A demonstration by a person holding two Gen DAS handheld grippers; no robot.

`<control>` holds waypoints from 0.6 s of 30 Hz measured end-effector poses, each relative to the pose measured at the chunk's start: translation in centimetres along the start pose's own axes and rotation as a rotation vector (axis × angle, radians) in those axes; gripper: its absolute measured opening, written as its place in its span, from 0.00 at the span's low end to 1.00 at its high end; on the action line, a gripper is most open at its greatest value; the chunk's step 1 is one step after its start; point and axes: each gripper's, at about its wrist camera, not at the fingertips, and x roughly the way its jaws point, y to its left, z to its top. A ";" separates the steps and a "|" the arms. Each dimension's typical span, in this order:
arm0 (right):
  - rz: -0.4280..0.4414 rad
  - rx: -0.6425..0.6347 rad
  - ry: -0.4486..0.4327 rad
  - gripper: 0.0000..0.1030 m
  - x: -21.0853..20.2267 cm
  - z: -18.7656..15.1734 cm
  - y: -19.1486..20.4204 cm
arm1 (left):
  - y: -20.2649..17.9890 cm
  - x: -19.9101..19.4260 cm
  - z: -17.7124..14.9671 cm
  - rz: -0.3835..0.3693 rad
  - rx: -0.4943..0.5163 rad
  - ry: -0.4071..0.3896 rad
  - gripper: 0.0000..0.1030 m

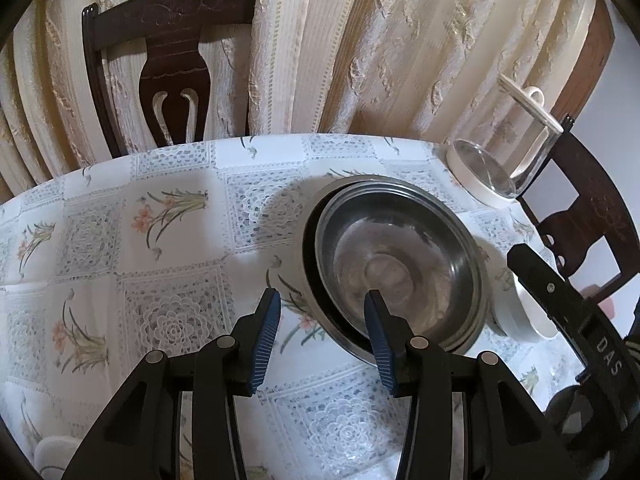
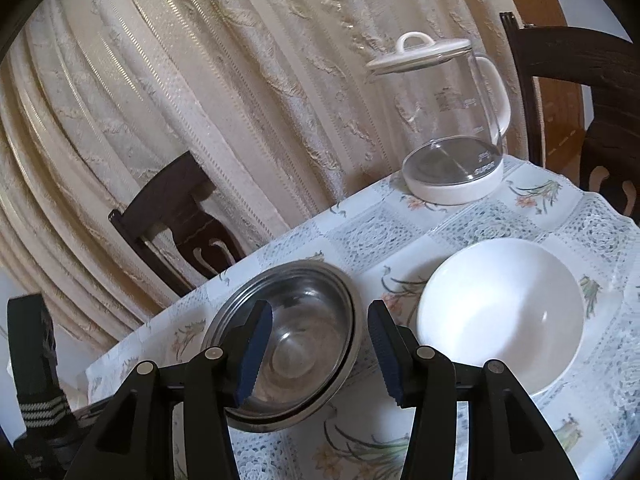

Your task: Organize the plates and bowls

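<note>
Two nested steel bowls (image 1: 396,264) sit on the flowered tablecloth (image 1: 168,240), the inner one lying off-centre in the outer. My left gripper (image 1: 322,304) is open just above their near-left rim, its right fingertip over the rim. In the right wrist view the same steel bowls (image 2: 288,340) lie between and behind the fingers of my open right gripper (image 2: 320,316), which holds nothing. A white bowl (image 2: 500,320) stands to their right on the cloth; its edge (image 1: 532,320) shows beside the right gripper's black body (image 1: 568,304) in the left wrist view.
A glass kettle with white lid and base (image 2: 452,120) stands at the table's far edge. Dark wooden chairs (image 1: 168,60) (image 2: 580,92) flank the table against cream curtains. A small white dish edge (image 1: 52,452) shows at the near left.
</note>
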 end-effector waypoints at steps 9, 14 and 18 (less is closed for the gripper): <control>-0.016 0.031 -0.012 0.56 -1.4 1.7 -1.1 | -1.6 -1.2 -0.6 -0.012 0.009 -0.004 0.44; -0.026 0.040 -0.026 0.56 -2.6 2.8 -1.8 | -2.8 -2.0 -0.9 -0.027 0.026 -0.011 0.44; -0.021 0.046 -0.048 0.58 -3.6 3.4 -2.3 | -3.9 -2.6 -1.4 -0.041 0.040 -0.012 0.44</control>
